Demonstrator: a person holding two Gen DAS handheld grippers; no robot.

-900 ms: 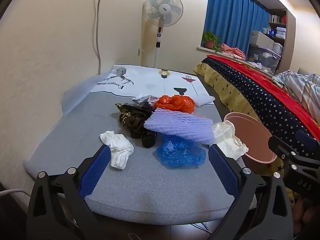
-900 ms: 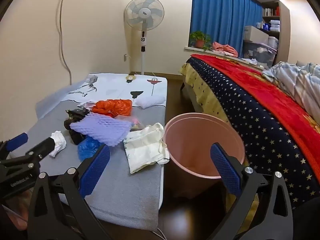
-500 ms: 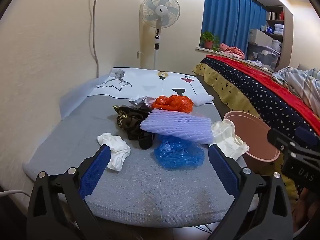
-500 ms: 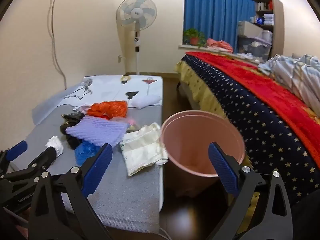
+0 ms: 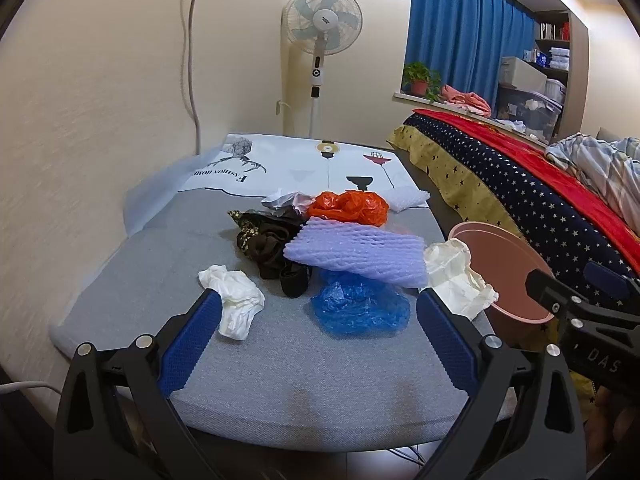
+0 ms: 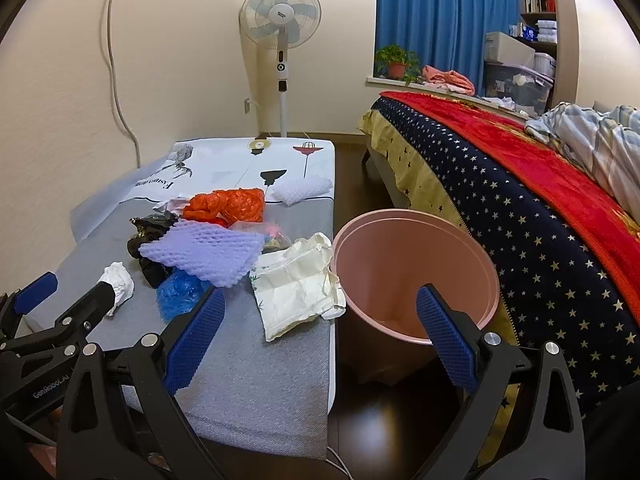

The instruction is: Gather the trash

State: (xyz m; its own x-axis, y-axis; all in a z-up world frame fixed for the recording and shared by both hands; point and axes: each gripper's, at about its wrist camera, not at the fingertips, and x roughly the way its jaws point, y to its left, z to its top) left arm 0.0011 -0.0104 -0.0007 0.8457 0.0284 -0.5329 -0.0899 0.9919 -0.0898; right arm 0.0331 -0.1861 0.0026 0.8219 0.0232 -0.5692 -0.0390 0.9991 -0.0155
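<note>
A pile of trash lies on a grey mat [image 5: 280,360]: a white crumpled tissue [image 5: 234,306], a blue plastic bag [image 5: 360,308], a purple foam net [image 5: 356,254], an orange bag [image 5: 348,208], a dark wrapper [image 5: 266,242] and a cream paper bag [image 5: 456,276]. A pink bin [image 6: 412,272] stands on the floor right of the mat. My left gripper [image 5: 320,344] is open and empty, short of the pile. My right gripper [image 6: 320,340] is open and empty, in front of the cream bag [image 6: 296,284] and bin.
A bed with a starred blue and red cover [image 6: 540,208] runs along the right. A standing fan [image 6: 282,36] stands at the far wall. A white printed cloth [image 5: 304,168] covers the mat's far end, with a white foam piece [image 6: 304,190] on it. Dark floor [image 6: 380,420] separates mat and bed.
Both grippers have drifted slightly with small view shifts; the right view has swung a little left. Both stay open. No trash has moved.
</note>
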